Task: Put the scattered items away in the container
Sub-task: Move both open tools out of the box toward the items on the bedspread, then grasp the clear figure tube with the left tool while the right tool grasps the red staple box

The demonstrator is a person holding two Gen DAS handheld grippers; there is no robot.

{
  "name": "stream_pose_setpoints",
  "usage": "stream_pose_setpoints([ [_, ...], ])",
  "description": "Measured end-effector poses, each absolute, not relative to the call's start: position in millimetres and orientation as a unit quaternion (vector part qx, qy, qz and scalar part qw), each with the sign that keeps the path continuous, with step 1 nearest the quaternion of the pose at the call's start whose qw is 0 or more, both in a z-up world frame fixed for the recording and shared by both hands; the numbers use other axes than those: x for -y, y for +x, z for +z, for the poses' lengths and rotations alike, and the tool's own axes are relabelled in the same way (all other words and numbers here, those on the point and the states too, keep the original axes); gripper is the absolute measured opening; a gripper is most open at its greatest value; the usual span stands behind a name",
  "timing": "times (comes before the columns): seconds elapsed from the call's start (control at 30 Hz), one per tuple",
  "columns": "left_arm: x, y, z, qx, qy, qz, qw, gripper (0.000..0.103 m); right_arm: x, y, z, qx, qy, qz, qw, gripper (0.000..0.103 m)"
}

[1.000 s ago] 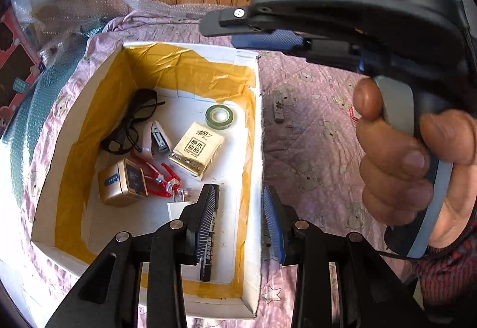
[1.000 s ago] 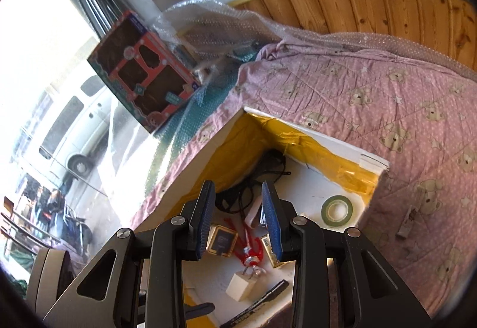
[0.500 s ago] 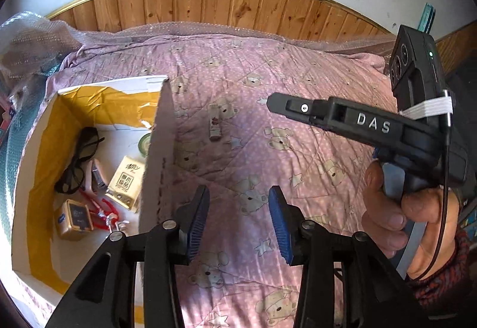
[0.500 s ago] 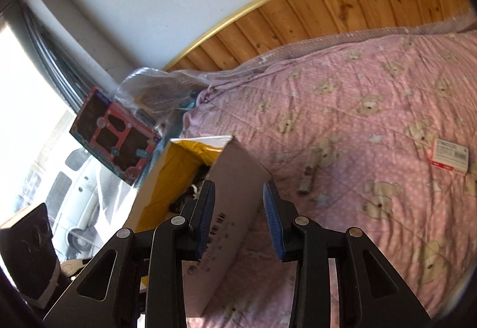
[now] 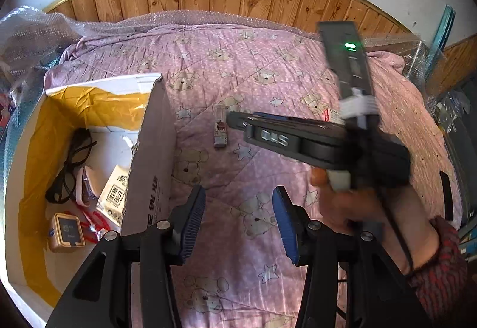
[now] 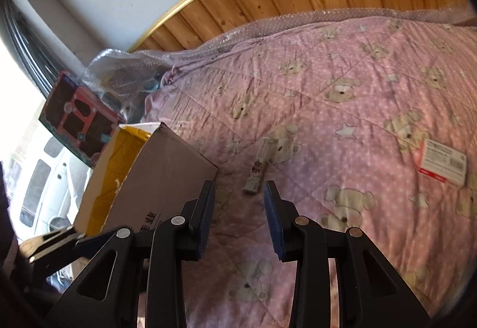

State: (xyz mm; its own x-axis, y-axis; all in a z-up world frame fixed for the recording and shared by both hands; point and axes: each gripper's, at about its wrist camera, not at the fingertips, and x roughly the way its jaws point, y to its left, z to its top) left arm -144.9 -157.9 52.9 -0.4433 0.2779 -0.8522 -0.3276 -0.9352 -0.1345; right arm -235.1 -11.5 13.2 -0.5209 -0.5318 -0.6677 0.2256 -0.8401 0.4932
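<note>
While both jaws gape empty, a small tube (image 6: 255,179) lies beside the box (image 5: 155,149).

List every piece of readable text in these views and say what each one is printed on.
"DAS", blurred by motion: on the right hand-held gripper body, in the left wrist view.
Chinese characters, only partly visible: on the cardboard box outer wall.
Chinese characters and what may be "68", unsure: on the yellow packet in the box.
Print and barcode, too small to read: on the white and red card.
Label on the small tube: too blurred to read.
</note>
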Motion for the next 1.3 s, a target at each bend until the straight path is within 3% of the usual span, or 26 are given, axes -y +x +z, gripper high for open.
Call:
stream_pose_setpoints([
  [0.2,173.8,-133.7,41.3,-0.007,-0.518,0.836,0.178,0.049,73.3,-299.1,-52.3,0.079,0.497,-0.842,0.193,0.034],
  [0.27,176.1,-132.9,44.1,-0.004,-0.513,0.839,0.181,0.049,77.6,-300.1,-63.0,0.057,0.482,-0.855,0.182,0.018],
  [0.3,177.2,-133.2,46.5,-0.003,-0.511,0.84,0.182,0.049,77.8,-297.7,-63.8,0.05,0.483,-0.855,0.182,0.018],
  [0.53,188.6,-134.7,48.5,0.025,-0.512,0.833,0.208,0.049,26.8,-206.0,-46.5,0.137,0.493,-0.829,0.225,0.018],
  [0.6,184.6,-133.6,40.8,0.031,-0.523,0.824,0.215,0.049,20.6,-166.1,-55.6,0.129,0.517,-0.809,0.25,0.022],
  [0.63,182.0,-132.0,37.6,0.032,-0.528,0.82,0.218,0.049,17.5,-152.9,-57.9,0.117,0.525,-0.804,0.253,0.032],
  [0.67,179.8,-129.1,35.7,0.034,-0.532,0.816,0.223,0.049,10.8,-143.2,-55.0,0.107,0.52,-0.809,0.252,0.036],
  [0.83,172.9,-117.7,43.3,0.024,-0.524,0.818,0.237,0.049,-55.9,-170.3,1.3,0.028,0.441,-0.882,0.161,0.06],
  [0.93,173.7,-116.4,43.2,0.029,-0.524,0.819,0.232,0.049,-82.4,-218.2,-5.3,-0.06,0.455,-0.879,0.128,0.061],
  [1.07,169.2,-114.7,36.8,0.027,-0.535,0.812,0.233,0.049,-92.5,-264.8,-54.8,-0.218,0.495,-0.835,0.097,0.064],
  [1.1,167.4,-114.1,35.7,0.025,-0.536,0.811,0.234,0.049,-95.9,-265.9,-52.8,-0.216,0.465,-0.851,0.114,0.064],
  [1.13,165.2,-113.8,35.0,0.023,-0.537,0.81,0.236,0.049,-101.0,-269.8,-53.1,-0.209,0.468,-0.85,0.118,0.063],
  [1.2,161.2,-114.4,32.7,0.019,-0.536,0.809,0.24,0.049,-121.2,-274.4,-50.3,-0.104,0.494,-0.852,0.14,0.021],
  [1.23,159.4,-115.4,31.2,0.018,-0.536,0.809,0.241,0.049,-129.7,-270.3,-47.9,-0.074,0.498,-0.853,0.135,0.015],
  [1.3,154.4,-117.2,25.1,0.016,-0.541,0.805,0.244,0.049,-137.6,-252.7,-40.0,-0.014,0.5,-0.856,0.127,0.014],
])
